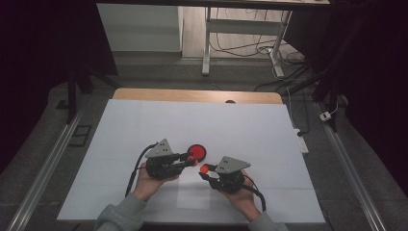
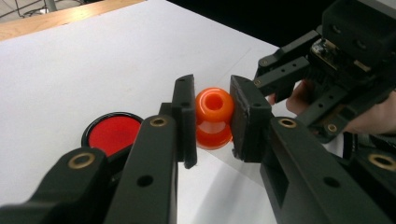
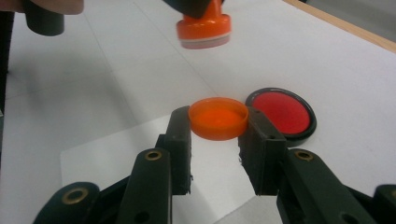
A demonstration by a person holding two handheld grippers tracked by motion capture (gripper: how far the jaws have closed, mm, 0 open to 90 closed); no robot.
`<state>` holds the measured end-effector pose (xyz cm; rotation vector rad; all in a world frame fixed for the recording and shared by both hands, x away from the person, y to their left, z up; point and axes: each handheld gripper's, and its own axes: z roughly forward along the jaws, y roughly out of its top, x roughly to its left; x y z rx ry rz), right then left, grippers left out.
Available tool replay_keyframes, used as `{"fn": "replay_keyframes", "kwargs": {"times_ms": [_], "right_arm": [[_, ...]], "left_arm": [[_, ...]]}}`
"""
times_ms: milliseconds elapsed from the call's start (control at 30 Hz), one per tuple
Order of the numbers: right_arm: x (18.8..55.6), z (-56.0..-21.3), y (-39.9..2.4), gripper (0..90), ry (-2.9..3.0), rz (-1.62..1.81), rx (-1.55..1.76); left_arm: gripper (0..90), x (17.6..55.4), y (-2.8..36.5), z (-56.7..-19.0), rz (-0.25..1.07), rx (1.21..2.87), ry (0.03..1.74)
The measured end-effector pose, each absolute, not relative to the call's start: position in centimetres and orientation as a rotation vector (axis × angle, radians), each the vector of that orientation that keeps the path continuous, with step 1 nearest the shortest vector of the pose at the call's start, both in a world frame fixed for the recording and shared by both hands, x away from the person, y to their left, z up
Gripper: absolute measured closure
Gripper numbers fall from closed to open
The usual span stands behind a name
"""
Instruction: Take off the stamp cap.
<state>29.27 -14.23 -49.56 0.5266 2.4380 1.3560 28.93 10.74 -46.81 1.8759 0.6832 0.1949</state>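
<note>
I had the orange stamp (image 2: 213, 117) clamped between the jaws of the left tool (image 2: 212, 123), its knobbed handle pointing toward that tool's camera and its wider base away from it. From the right gripper view the stamp's base (image 3: 203, 31) hung above the surface, but its handle was cut off by the top edge, and the pale face under the rim was too blurred for me to read. The right tool (image 3: 218, 125) was closed on the orange cap (image 3: 218, 117), held open side up, pinched at two opposite points of its rim. Stamp and cap were near each other but apart, the cap lower and on the right tool's side.

Just past the left tool's tip lay the red ink pad (image 1: 197, 152) in its black round case, flat on the white surface (image 1: 144, 125). In the left gripper view my own jaw covered part of its rim (image 2: 112, 133). From the high view the stamp was only a small orange spot at the left tool's tip (image 1: 191, 158), and the cap another at the right tool's (image 1: 204, 169). The right tool's body (image 2: 345, 60) ran off the frame.
</note>
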Motion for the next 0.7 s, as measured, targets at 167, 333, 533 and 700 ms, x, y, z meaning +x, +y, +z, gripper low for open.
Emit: {"fn": "replay_keyframes", "kwargs": {"times_ms": [167, 333, 533, 700], "right_arm": [[29.5, -49.6, -15.3, 64.7, 2.416, 1.359, 0.555], [29.6, -49.6, -15.9, 64.7, 2.396, 1.366, 0.577], [29.5, -49.5, -16.5, 64.7, 2.378, 1.363, 0.595], [29.1, -49.5, -17.2, 64.6, 2.356, 1.381, 0.621]], "left_arm": [[73.0, 29.0, 10.7, -46.9, 0.189, 1.888, 0.682], [73.0, 28.9, 10.5, -47.0, 0.197, 1.905, 0.676], [72.9, 28.7, 10.6, -46.8, 0.199, 1.906, 0.674], [72.8, 28.4, 10.6, -46.8, 0.214, 1.917, 0.674]]}}
